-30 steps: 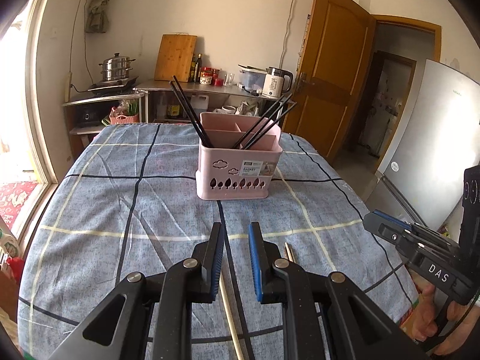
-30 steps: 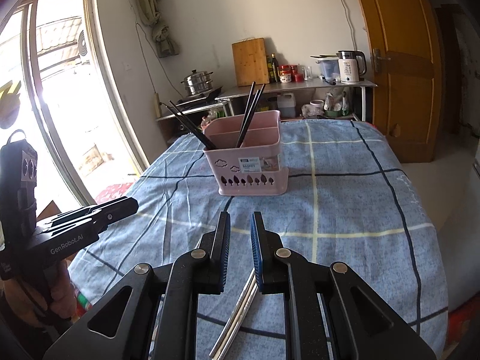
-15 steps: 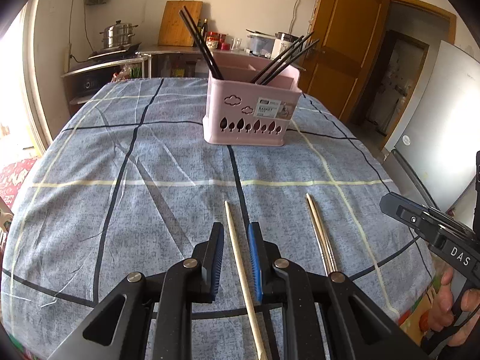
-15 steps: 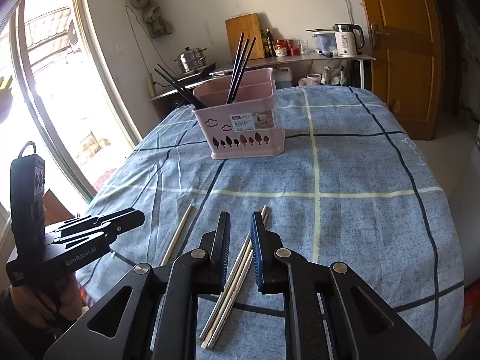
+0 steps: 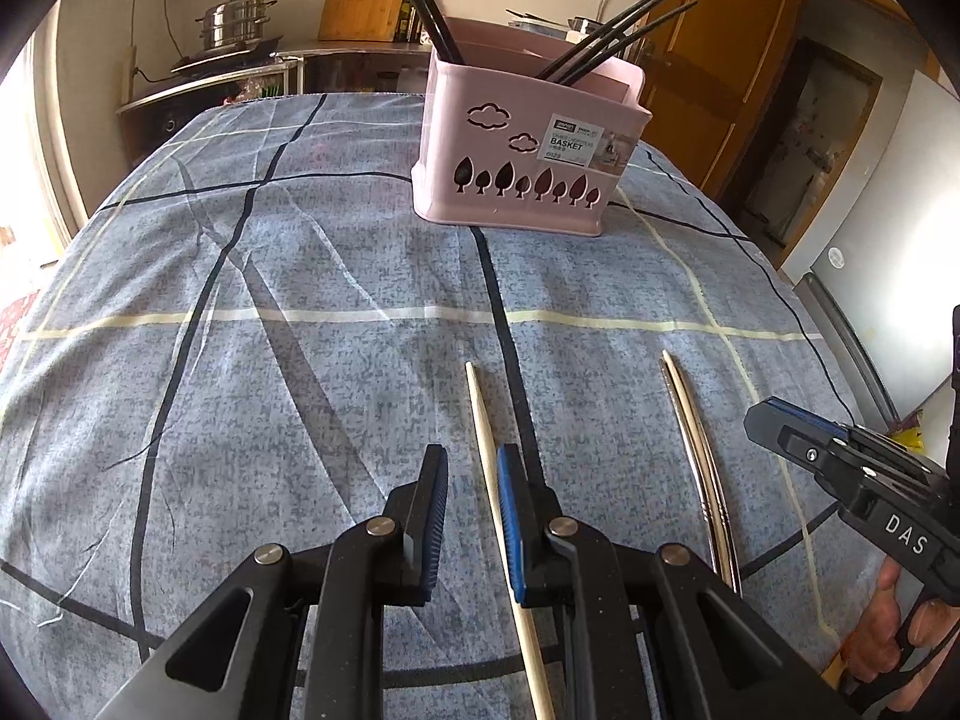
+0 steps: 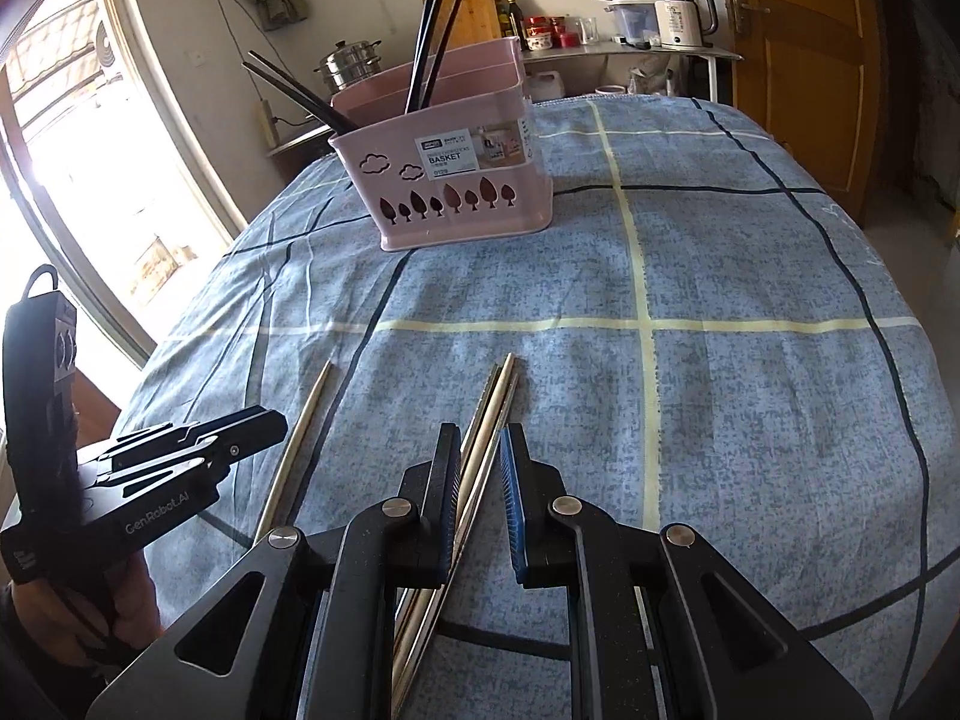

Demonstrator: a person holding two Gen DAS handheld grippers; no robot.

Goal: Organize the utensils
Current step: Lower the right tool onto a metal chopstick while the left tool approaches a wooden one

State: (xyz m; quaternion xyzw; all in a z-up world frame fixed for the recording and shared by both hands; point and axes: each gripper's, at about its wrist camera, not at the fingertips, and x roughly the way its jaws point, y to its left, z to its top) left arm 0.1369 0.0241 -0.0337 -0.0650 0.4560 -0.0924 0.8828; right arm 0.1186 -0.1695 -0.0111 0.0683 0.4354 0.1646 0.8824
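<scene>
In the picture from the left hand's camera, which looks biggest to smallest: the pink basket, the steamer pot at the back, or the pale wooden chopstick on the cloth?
1. Pink basket: fills the most of the picture.
2. Wooden chopstick: very long, but thin; it lies close to the camera, which flatters it.
3. Steamer pot: looks smallest, though it stands far back, so its true size is unsure.

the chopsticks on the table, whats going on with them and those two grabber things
A person holds a gripper in each hand over a table with a blue checked cloth. The left gripper straddles a single pale wooden chopstick; the right gripper straddles a bundle of metal chopsticks. Both have their jaws slightly apart and grip nothing yet. The pink basket farther back already holds black chopsticks.
</scene>
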